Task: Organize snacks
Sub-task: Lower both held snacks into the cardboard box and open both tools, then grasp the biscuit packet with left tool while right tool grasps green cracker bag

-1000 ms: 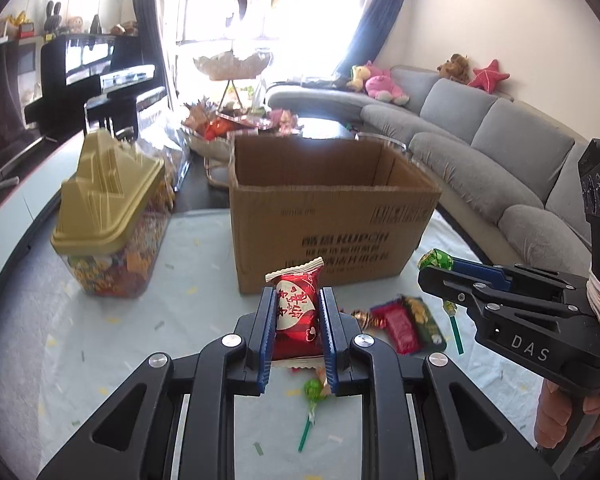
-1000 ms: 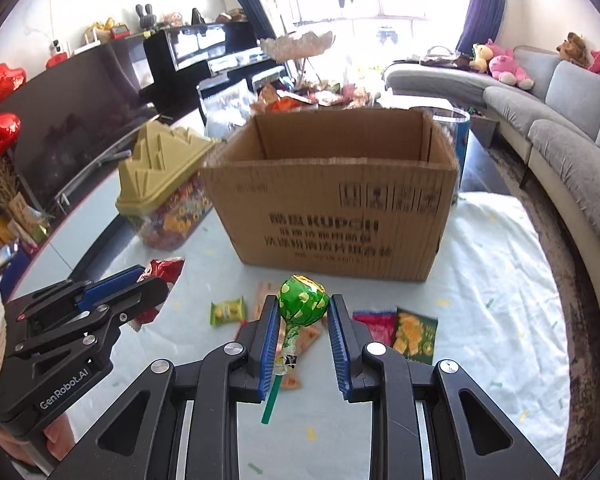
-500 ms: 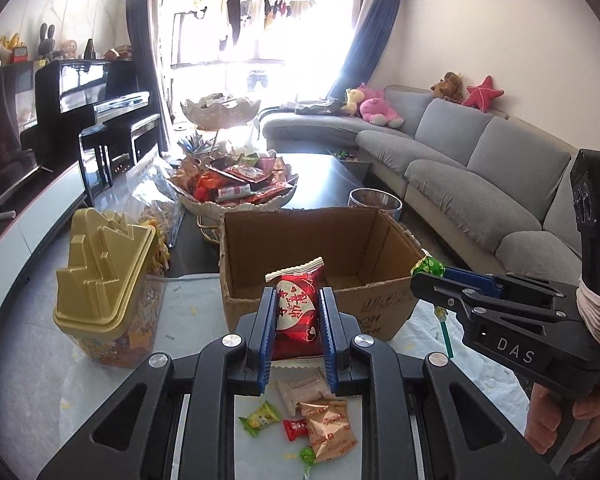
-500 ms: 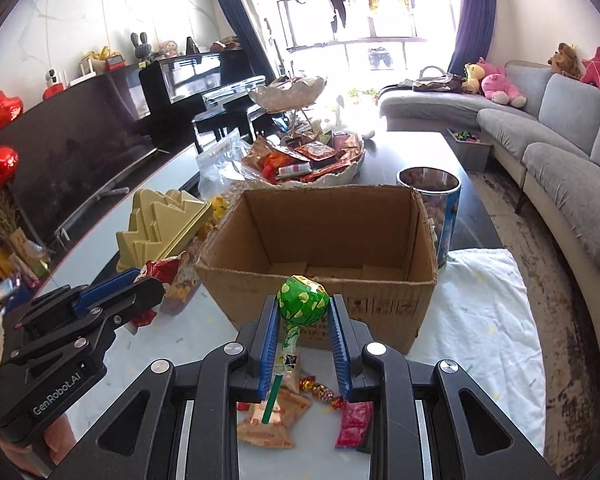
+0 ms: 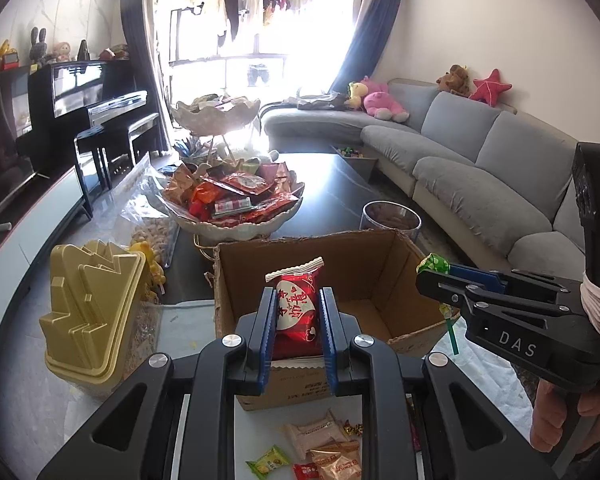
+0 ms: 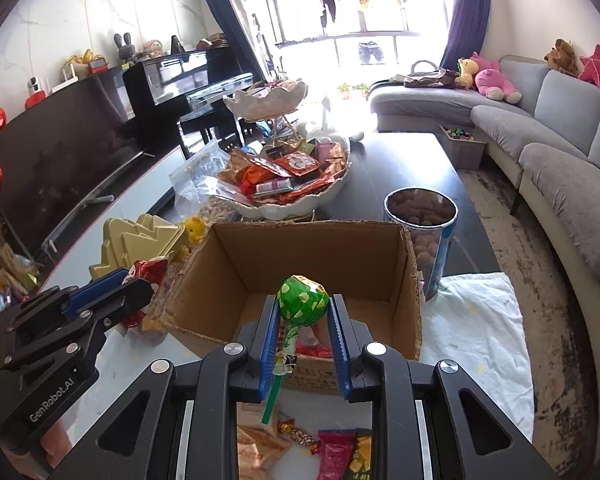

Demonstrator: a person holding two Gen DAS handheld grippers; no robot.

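Packet, light and crinkly, sits pinched mid-body in my left gripper; my right gripper squeezes the slippery lolly by its round head.

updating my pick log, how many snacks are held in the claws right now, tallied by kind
red snack packet, in the left claw: 1
green lollipop, in the right claw: 1
total: 2
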